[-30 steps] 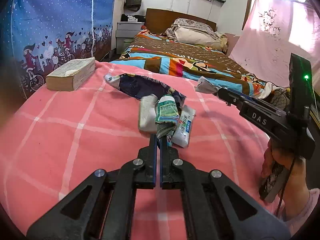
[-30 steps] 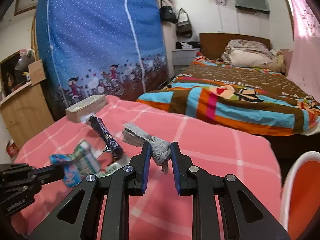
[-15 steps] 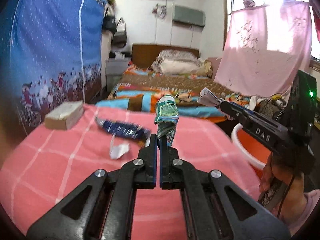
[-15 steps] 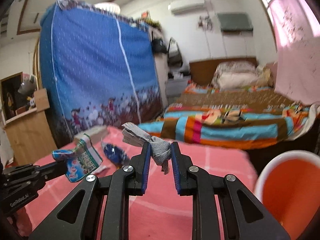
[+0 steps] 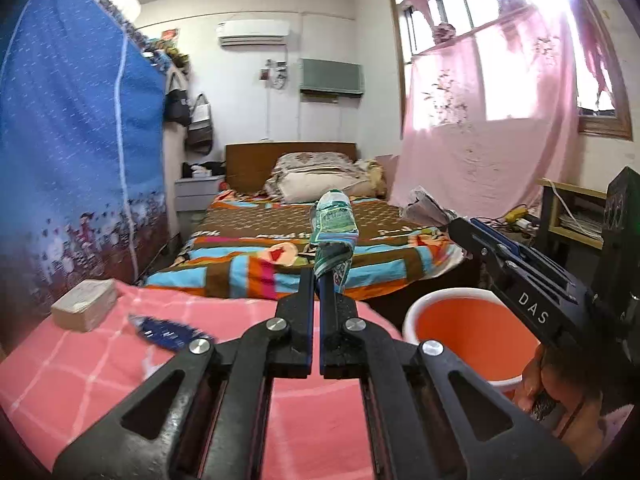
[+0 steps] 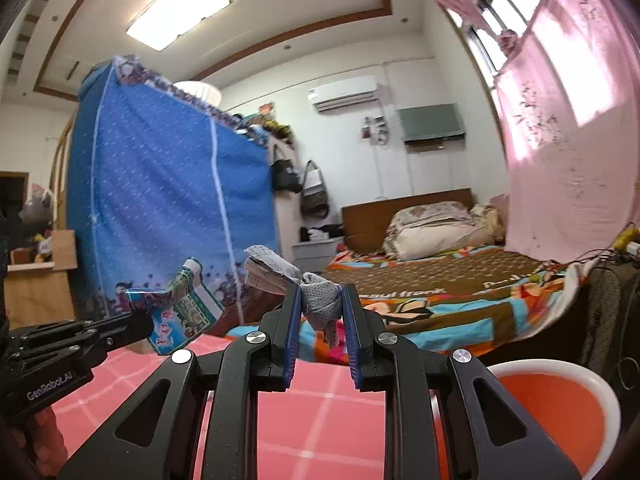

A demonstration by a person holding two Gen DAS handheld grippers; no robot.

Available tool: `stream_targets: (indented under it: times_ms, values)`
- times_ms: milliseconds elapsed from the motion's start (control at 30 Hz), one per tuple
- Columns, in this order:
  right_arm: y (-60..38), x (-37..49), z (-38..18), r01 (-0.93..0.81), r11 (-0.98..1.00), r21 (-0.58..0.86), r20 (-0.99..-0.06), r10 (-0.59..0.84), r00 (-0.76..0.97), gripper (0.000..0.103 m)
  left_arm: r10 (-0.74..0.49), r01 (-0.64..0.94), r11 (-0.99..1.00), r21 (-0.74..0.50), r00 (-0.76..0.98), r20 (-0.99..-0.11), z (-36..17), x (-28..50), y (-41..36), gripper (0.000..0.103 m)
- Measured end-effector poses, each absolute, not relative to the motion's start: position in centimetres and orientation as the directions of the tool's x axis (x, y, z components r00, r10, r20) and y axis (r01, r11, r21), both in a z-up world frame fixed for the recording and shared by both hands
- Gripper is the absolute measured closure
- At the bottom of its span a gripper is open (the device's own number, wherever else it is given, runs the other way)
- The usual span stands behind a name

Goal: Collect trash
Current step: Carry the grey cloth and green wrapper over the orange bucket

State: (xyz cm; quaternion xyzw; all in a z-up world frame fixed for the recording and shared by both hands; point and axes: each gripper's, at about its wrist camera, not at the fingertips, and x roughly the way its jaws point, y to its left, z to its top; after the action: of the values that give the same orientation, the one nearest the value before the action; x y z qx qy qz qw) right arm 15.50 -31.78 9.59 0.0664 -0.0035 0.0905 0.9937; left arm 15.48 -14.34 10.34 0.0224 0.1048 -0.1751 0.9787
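We hold the left hand-held gripper [image 5: 318, 280] clamped on a crushed green packet [image 5: 334, 228] and the right hand-held gripper [image 6: 320, 312] clamped on a grey wad [image 6: 316, 304], both lifted clear of the pink counter [image 5: 100, 368] so each can travel to the orange bin [image 5: 468, 336] at its right edge. A blue wrapper [image 5: 168, 332] lies on the counter, probably next to collect.

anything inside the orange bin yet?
The round orange bin with the white rim shows only bare orange wall in both views. Its bottom is covered by the right tongs and near rim, so contents there cannot be judged.
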Motion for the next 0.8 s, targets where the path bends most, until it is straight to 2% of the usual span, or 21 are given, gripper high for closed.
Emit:
stream_targets:
  times_ms: [133, 467, 800]
  values:
    - [-33.8, 15.0, 9.4, -0.13, 0.98, 0.149, 0.025, 0.128, 0.991, 0.084, -0.386, 0.399, 0.916, 0.024, 0.899, -0.206, 10.4, 15.5, -16.9, 0.098]
    - [-38.8, 13.9, 8.2, 0.007, 0.98, 0.201, -0.02, -0.003, 1.0, 0.084, -0.495, 0.512, 0.859, 0.002, 0.832, -0.25, 9.6, 15.6, -22.2, 0.098]
    - [-41.9, 14.6, 6.5, 0.114, 0.966, 0.231, -0.16, -0.078, 0.984, 0.083, -0.546, 0.567, 0.821, -0.065, 0.749, -0.375, 7.7, 17.5, -25.8, 0.098]
